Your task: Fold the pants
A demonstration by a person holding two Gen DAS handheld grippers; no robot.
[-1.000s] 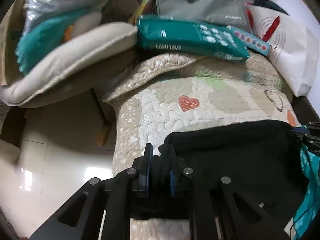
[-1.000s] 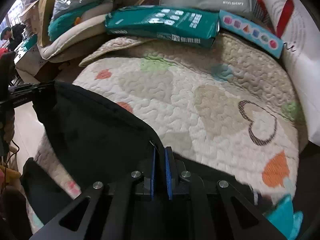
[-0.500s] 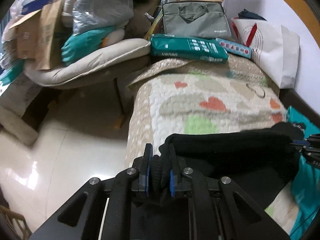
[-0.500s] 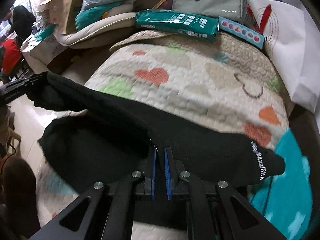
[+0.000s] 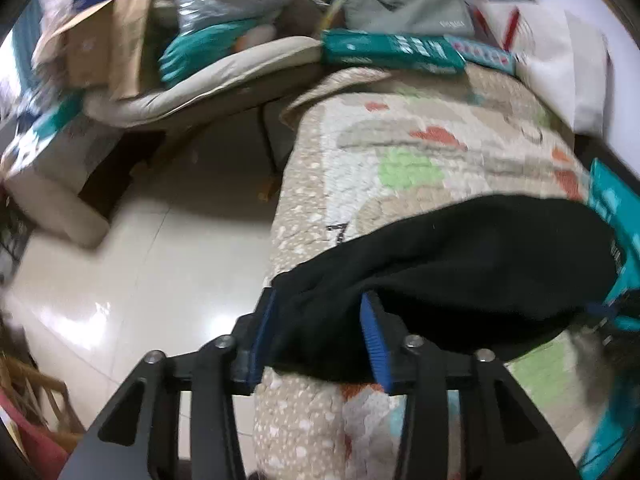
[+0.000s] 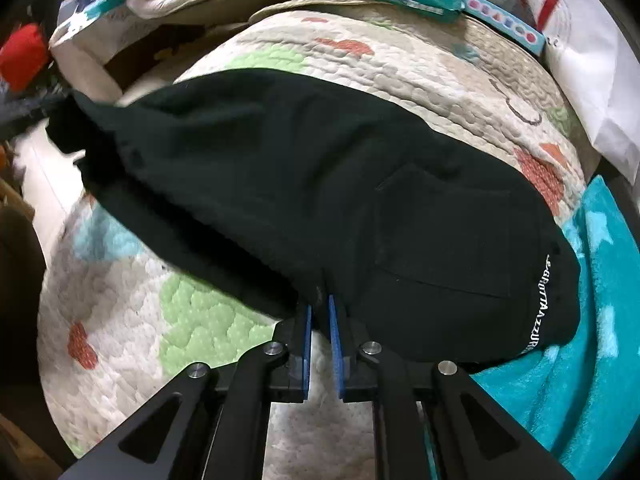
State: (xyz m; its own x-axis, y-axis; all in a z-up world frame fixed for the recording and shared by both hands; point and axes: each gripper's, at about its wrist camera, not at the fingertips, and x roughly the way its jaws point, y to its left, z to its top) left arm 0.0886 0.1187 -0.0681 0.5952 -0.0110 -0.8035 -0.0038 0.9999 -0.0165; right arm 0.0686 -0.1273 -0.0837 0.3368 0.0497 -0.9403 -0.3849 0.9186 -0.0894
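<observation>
Two hand-held grippers work the black pants (image 6: 320, 184), which lie folded across a quilted pad (image 6: 400, 64) with hearts on it, one end just over a teal blanket (image 6: 592, 320). The left hand-held gripper (image 5: 320, 332) has just been opening: its blue pads stand apart with a bunch of black cloth between them, and the cloth fills the gap without the pads clearly pressing it, so I judge it released. The right hand-held gripper (image 6: 318, 320) has also just eased open a little; its pads are close together with a thin gap, and the hem of the pants sits at their tips, not plainly pinched, though I read this less surely. The pants look like soft, thick knit or fleece: limp, light, not slippery, nothing to break. Such cloth likely sags and bunches wherever it is lifted, and layers may slide apart if only the top one is caught. A patch pocket and a white-lettered waistband (image 6: 538, 308) show at the right end, where the cloth is doubled and firmer, so that edge and the opposite corners seem the best holds. Pinching both layers at two corners of one short edge should keep the fold square. The left end hangs near the edge of the pad above a tiled floor (image 5: 140, 240), so a loose drag could pull it off.
</observation>
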